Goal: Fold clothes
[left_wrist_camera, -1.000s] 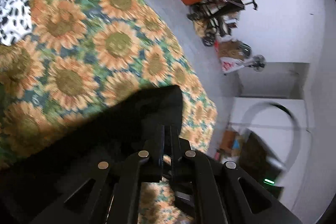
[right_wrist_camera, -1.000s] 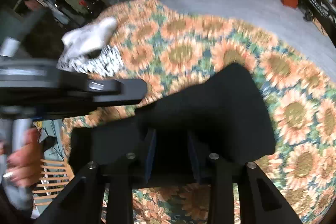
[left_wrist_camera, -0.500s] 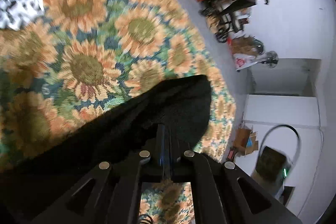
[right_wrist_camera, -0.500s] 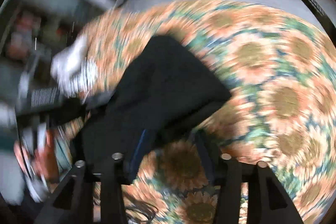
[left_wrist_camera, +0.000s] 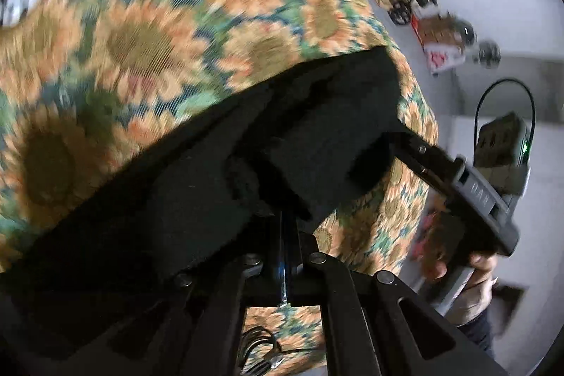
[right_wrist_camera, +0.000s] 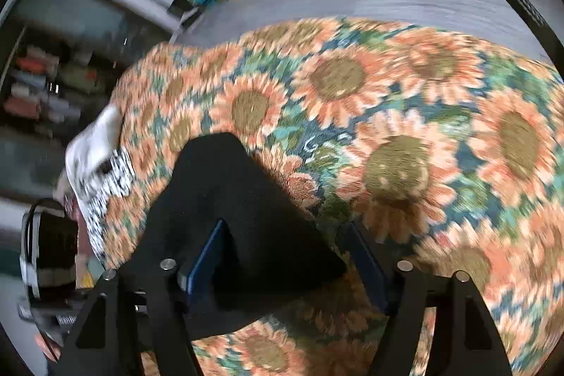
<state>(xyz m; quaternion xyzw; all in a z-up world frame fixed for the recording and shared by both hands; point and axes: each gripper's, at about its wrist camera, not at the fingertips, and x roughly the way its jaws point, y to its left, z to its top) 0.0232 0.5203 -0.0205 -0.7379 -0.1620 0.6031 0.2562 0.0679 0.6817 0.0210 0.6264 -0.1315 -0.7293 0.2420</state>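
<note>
Nearby, patterned cloth pile [right_wrist_camera: 102, 171] beyond black garment [right_wrist_camera: 225, 199].

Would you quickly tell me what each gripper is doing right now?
Left gripper: closed, pinching the black garment.
Right gripper: open, the black garment lying between its fingers.

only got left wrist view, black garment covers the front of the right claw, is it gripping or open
Observer: Open. In the right wrist view the right claw has its fingers spread, and the black garment lies between them, not pinched.
Operator: where does that end of it stop
Observer: It narrows to a blunt tip over the sunflower cloth, well short of the far edge.
Operator: anything else over there
Observer: A white piece sits on a black-and-white patterned garment at the table edge.
</note>
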